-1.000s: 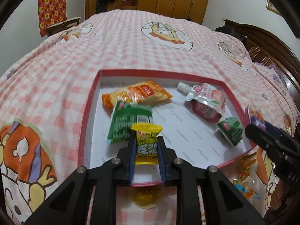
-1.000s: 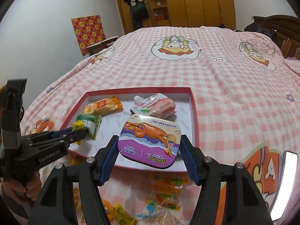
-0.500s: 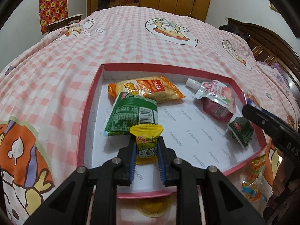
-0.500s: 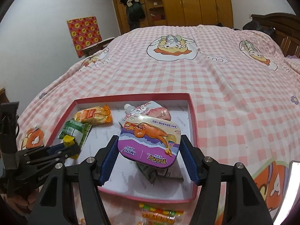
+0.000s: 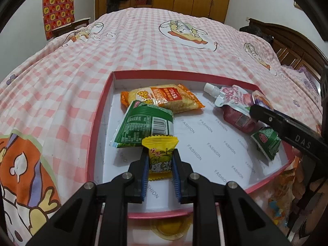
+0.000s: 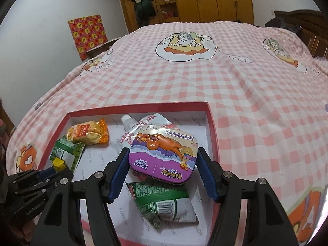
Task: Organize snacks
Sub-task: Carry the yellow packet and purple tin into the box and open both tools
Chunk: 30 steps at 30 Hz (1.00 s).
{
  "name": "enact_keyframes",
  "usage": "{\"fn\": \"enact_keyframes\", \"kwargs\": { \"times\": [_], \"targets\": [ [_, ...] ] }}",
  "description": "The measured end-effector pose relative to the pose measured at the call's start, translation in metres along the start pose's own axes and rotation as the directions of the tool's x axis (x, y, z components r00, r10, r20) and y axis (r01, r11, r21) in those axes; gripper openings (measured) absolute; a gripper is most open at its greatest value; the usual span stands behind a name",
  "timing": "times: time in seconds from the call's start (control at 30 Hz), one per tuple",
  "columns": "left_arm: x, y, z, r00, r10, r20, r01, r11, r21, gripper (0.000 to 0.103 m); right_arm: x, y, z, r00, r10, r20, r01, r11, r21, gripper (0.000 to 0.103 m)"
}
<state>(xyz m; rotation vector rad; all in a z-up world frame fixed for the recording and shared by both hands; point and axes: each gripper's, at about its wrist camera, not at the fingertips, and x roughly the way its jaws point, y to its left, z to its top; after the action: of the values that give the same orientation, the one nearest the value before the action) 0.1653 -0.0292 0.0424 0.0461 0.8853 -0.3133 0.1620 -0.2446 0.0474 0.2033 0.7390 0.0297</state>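
A shallow red-rimmed box (image 5: 96, 121) (image 6: 213, 127) lies on the pink checked bed. My left gripper (image 5: 160, 162) is shut on a yellow candy packet (image 5: 160, 153) and holds it over the box's near left part; the packet also shows in the right wrist view (image 6: 59, 163). My right gripper (image 6: 163, 160) is shut on a purple mint tin (image 6: 164, 155) above the box's right side. Inside lie an orange cracker pack (image 5: 162, 98) (image 6: 88, 133), a green packet (image 5: 143, 127), a pink spout pouch (image 5: 233, 104) and a second green packet (image 6: 164, 203) (image 5: 266, 143).
A yellow jelly cup (image 5: 169, 228) sits on the bed just before the box's near rim. Loose colourful wrappers (image 5: 280, 201) lie on the bed at the right. A wooden headboard (image 5: 287, 41) and wardrobes (image 6: 205, 0) stand beyond.
Both grippers have moved forward over the box with their snacks. The tin now hangs over the pouch and the small green packet.
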Motion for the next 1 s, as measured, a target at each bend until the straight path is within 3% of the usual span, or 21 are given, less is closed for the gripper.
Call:
{"fn": "enact_keyframes", "kwargs": {
  "times": [0.23,0.8,0.9,1.0],
  "targets": [
    [0.001,0.000,0.000,1.000,-0.001,0.004,0.001,1.000,-0.001,0.021,0.006,-0.004,0.003,0.999,0.036,0.007,-0.036,0.999,0.010,0.065],
    [-0.002,-0.002,-0.002,1.000,-0.005,0.008,0.005,1.000,-0.015,0.021,0.006,-0.003,0.001,0.999,0.030,0.030,-0.030,0.999,0.012,0.066],
    [-0.006,-0.003,-0.004,1.000,-0.021,0.004,0.021,1.000,-0.010,0.027,0.005,-0.004,0.001,0.999,0.028,0.036,-0.029,1.000,0.011,0.066],
    [-0.011,-0.006,-0.005,0.999,-0.037,0.010,0.037,0.999,-0.007,0.039,0.003,-0.004,-0.001,0.999,0.026,0.042,-0.026,1.000,0.009,0.066]
  ]
}}
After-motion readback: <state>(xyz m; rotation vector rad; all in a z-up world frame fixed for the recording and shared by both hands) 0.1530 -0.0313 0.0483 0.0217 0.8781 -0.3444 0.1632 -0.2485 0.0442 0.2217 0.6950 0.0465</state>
